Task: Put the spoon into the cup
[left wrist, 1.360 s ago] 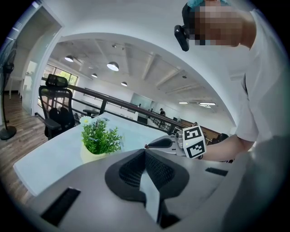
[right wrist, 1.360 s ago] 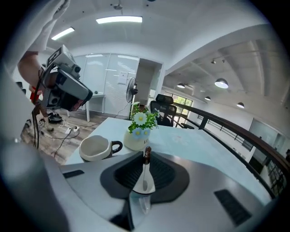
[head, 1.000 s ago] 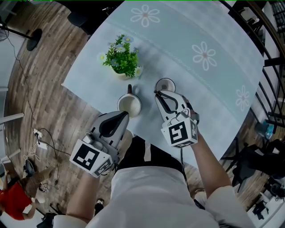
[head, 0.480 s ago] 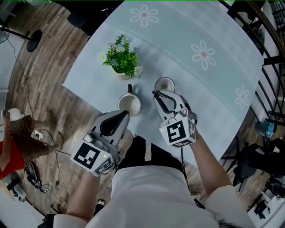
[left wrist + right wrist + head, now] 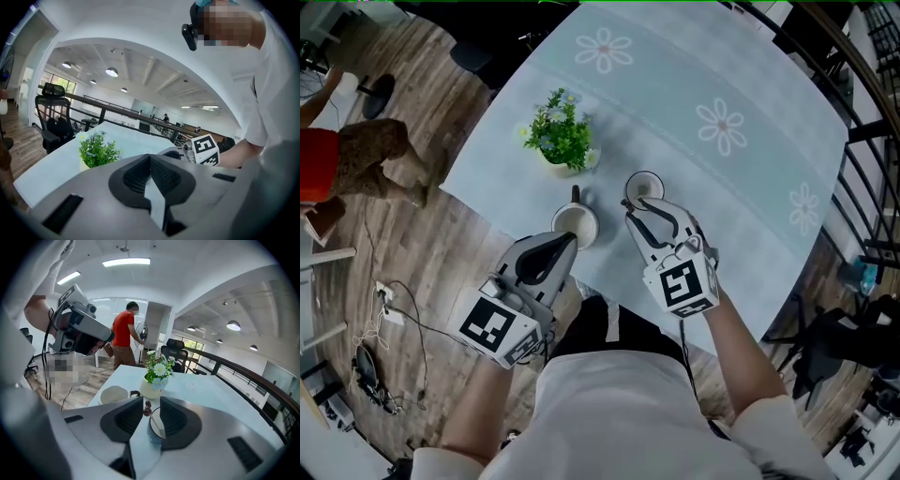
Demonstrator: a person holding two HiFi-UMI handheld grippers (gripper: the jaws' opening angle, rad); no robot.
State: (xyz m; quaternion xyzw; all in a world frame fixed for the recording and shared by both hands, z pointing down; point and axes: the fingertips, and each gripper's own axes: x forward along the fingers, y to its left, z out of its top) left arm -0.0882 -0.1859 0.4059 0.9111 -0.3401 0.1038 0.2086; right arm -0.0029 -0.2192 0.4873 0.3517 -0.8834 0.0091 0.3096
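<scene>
Opening at frame centre, right gripper (image 5: 149,409) has its jaws parting clear of spoon (image 5: 154,423), which stands leaning in cup (image 5: 153,438), seemingly delivered; left gripper (image 5: 150,159), clenched on nothing, waits lower left beside mug (image 5: 574,225).

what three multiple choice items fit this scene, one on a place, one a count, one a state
1. Where is the spoon?
A) in the cup beside the mug
B) in the mug
C) in the left gripper

2. How many flower prints show on the tablecloth?
A) one
B) three
C) six

3. The left gripper's jaws are:
A) together, nothing between
B) wide apart
C) clamped on the mug

1 A: its handle sticks up out of the cup.
2 B: three daisies show in the head view.
3 A: they meet with nothing between.
</scene>
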